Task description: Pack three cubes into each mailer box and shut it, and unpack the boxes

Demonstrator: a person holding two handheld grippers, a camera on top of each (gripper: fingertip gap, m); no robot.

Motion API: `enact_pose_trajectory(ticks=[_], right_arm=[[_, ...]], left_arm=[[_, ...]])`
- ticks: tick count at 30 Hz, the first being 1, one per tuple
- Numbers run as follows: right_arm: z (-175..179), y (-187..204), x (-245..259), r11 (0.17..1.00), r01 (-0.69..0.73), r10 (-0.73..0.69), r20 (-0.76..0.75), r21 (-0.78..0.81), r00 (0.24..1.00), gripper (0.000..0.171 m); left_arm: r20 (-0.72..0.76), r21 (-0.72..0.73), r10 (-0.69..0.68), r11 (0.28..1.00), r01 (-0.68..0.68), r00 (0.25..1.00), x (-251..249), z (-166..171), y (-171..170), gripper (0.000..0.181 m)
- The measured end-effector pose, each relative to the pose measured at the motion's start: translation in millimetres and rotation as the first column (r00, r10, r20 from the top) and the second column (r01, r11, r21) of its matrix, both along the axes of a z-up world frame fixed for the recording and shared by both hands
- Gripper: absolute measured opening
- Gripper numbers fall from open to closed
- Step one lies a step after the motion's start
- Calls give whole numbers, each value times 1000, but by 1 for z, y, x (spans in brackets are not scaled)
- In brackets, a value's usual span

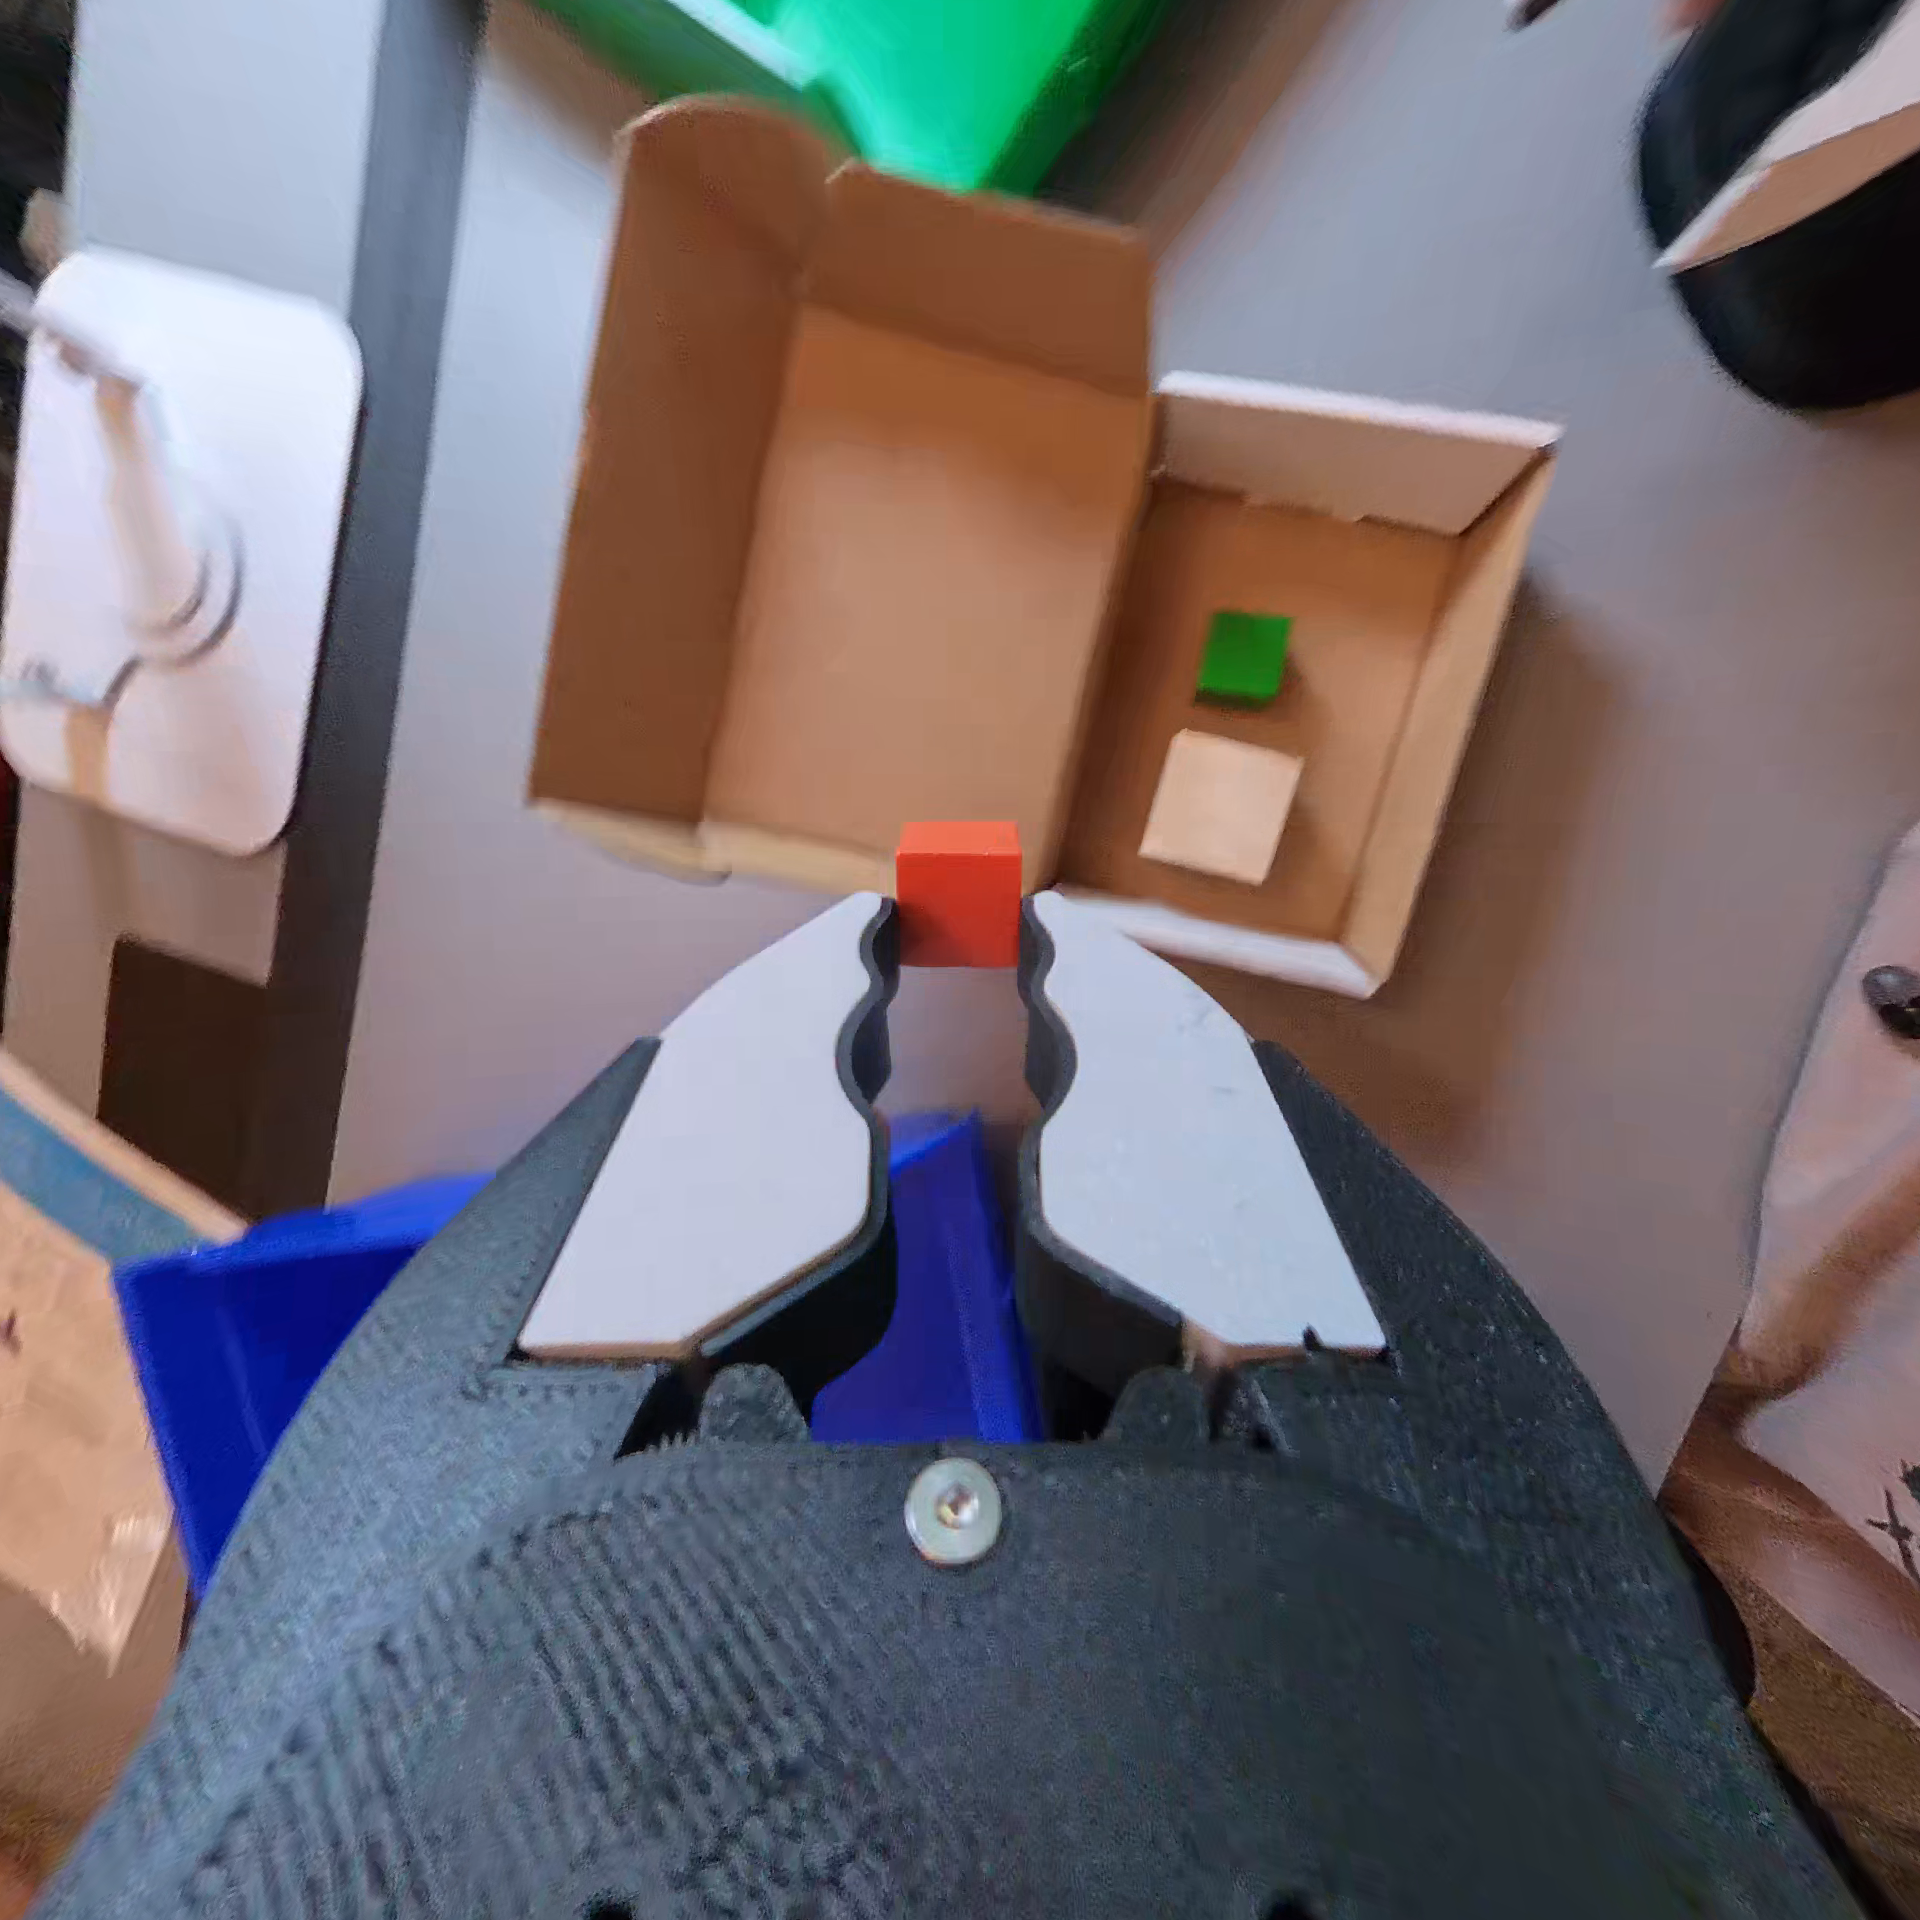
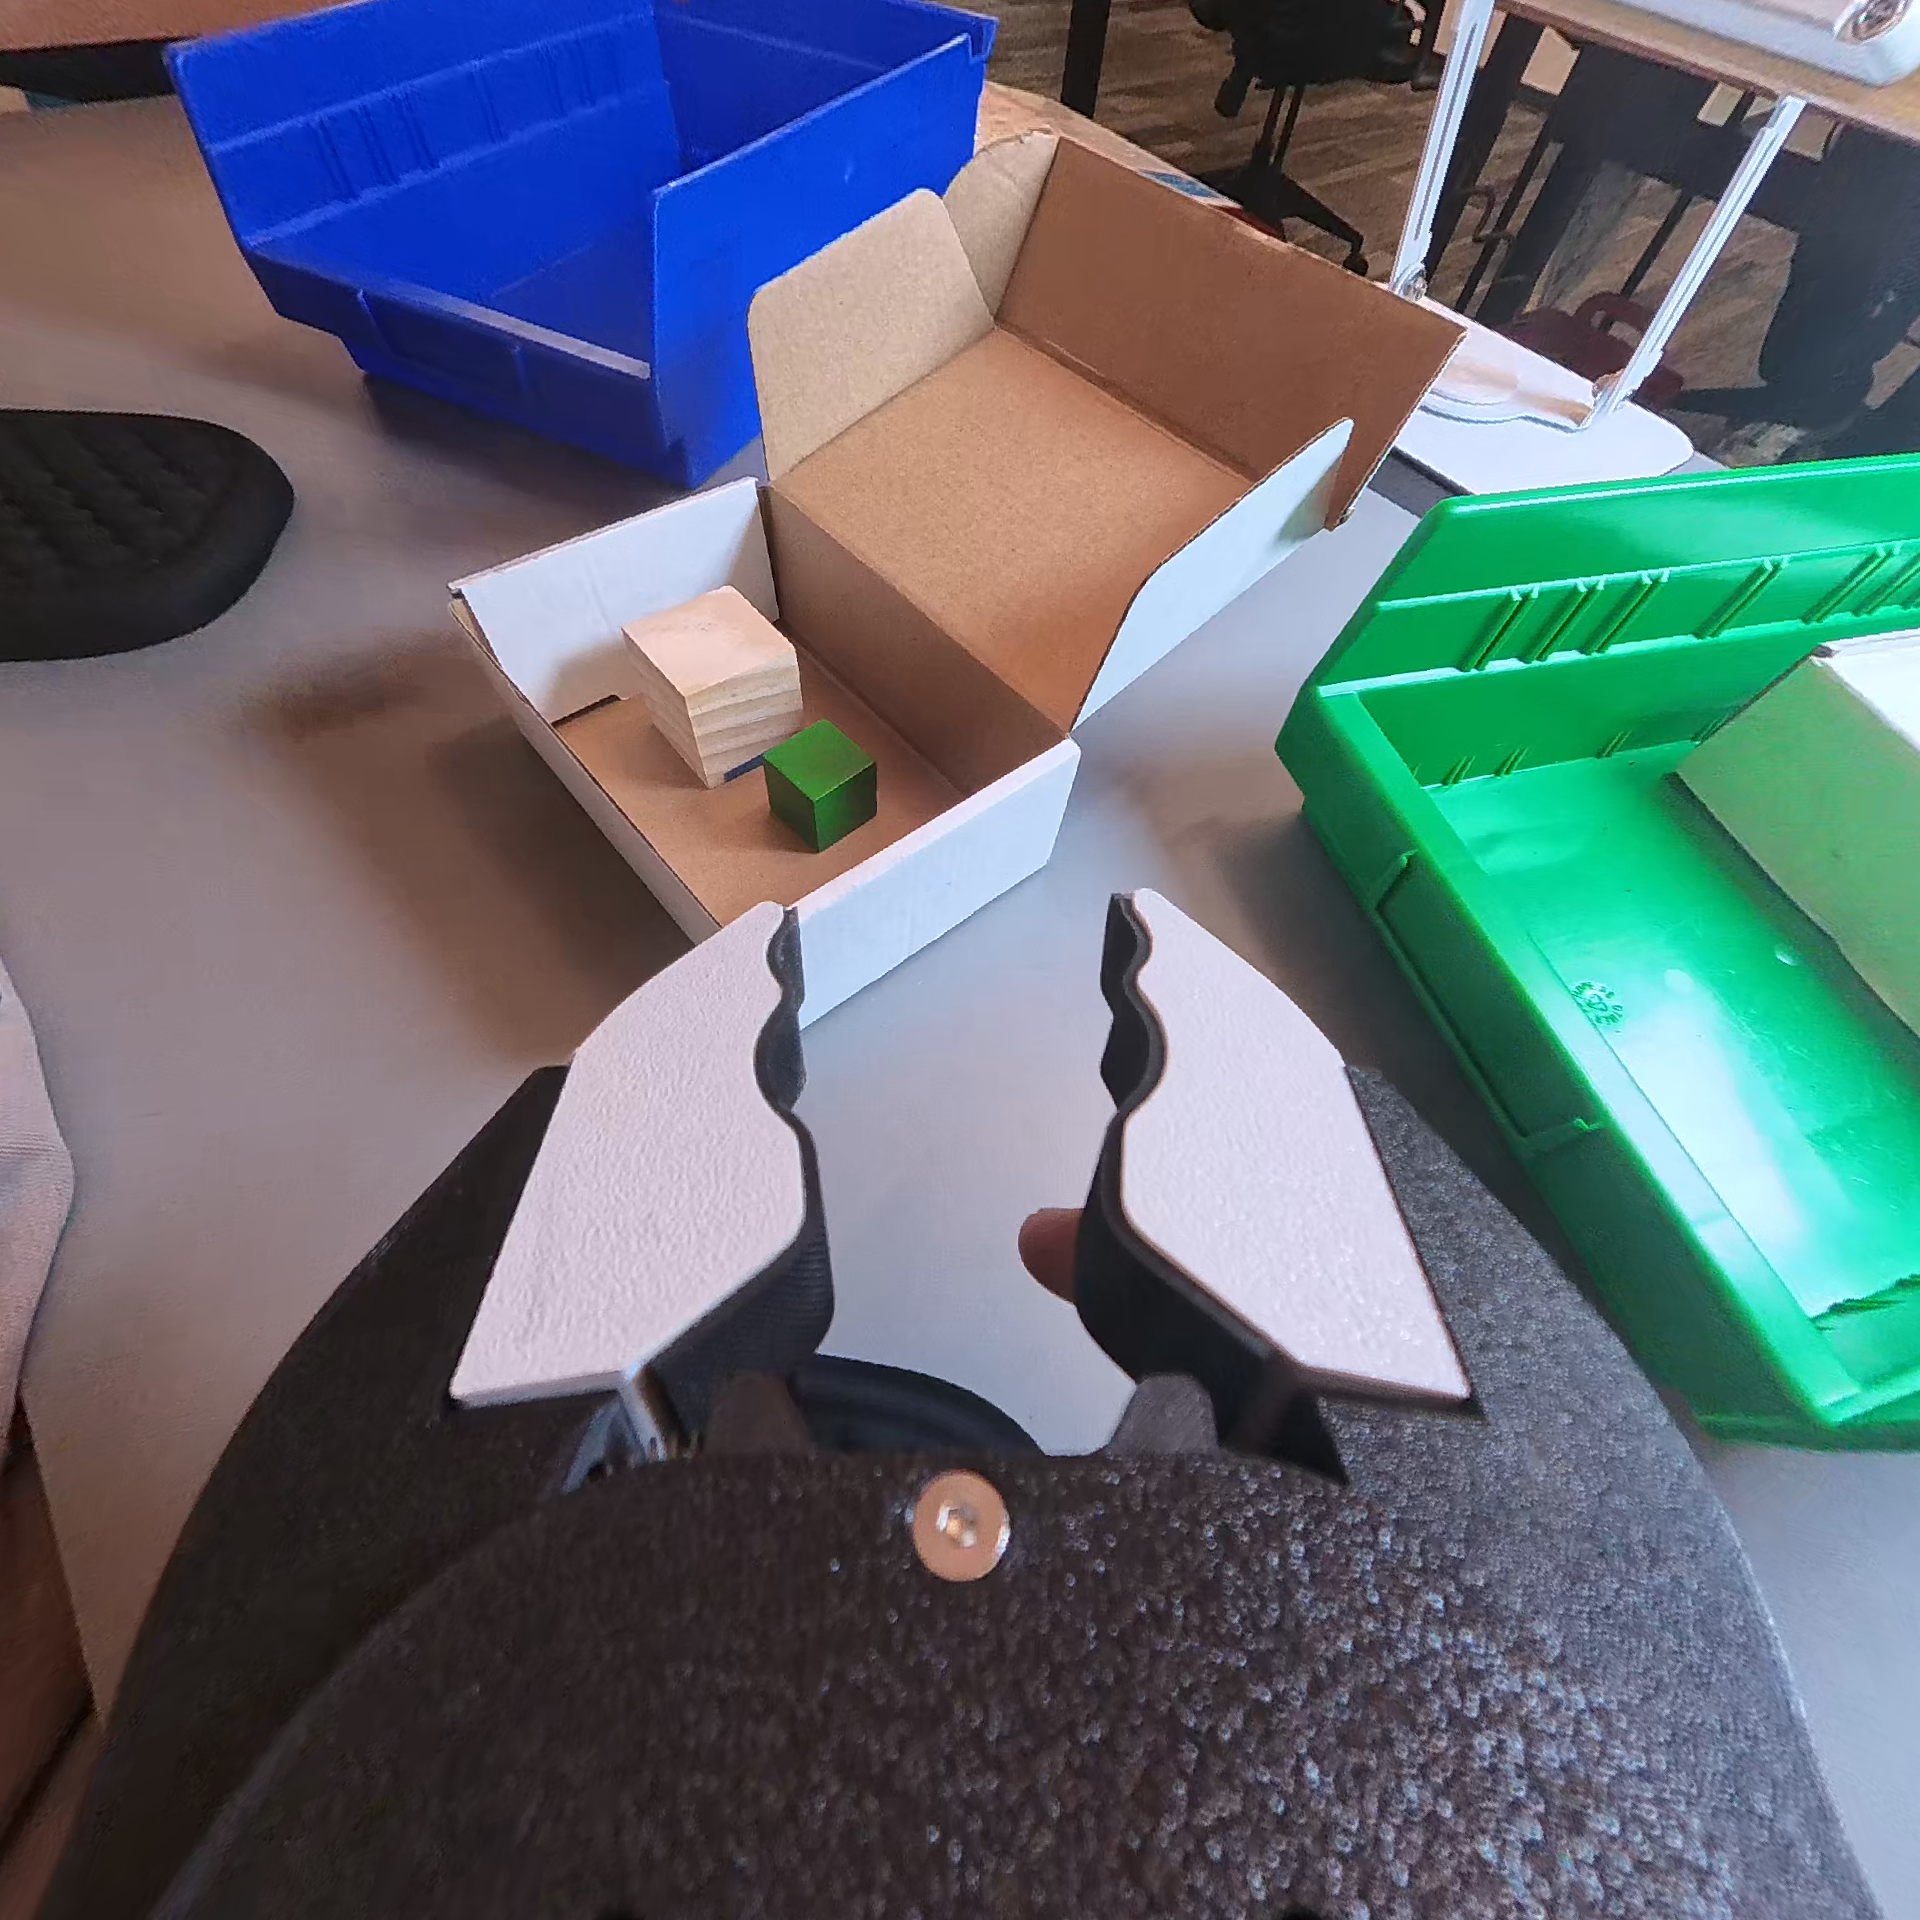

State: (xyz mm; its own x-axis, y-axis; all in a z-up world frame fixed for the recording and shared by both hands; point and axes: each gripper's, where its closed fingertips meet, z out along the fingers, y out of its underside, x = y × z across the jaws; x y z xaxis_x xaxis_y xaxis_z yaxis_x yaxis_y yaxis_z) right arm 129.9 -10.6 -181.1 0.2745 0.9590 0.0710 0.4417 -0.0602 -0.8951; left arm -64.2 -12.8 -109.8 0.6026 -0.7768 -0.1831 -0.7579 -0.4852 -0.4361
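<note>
**Red cube held over open mailer; two cubes already inside**

On my left, the left gripper (image 1: 957,902) has its fingers (image 1: 727,1122) closed onto a red cube (image 1: 957,894), held above the near edge of the open mailer box (image 2: 935,883). In its tray I see a wooden cube (image 2: 717,681) and a green cube (image 2: 821,784), just beside each other. The blue bin (image 2: 499,208) stands behind the box on the grey worktop (image 2: 260,935), the green bin (image 2: 1662,935) to the right. The right gripper (image 2: 951,920) hangs empty near the box, its fingers wide apart.
</note>
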Motion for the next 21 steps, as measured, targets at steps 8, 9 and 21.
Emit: enact_pose_trajectory(ticks=[8,9,21], right_arm=[[1,0,2,1000,-3,3,-12,-8,1000,54],[1,0,2,1000,-4,4,-16,-10,1000,54],[0,0,4,1000,-7,7,-22,-14,1000,53]], left_arm=[[24,-140,-274,951,275,961,111,-84,-4,22],[18,-159,-285,946,284,958,117,-94,-5,22],[-117,-220,-298,938,267,947,126,-148,3,22]])
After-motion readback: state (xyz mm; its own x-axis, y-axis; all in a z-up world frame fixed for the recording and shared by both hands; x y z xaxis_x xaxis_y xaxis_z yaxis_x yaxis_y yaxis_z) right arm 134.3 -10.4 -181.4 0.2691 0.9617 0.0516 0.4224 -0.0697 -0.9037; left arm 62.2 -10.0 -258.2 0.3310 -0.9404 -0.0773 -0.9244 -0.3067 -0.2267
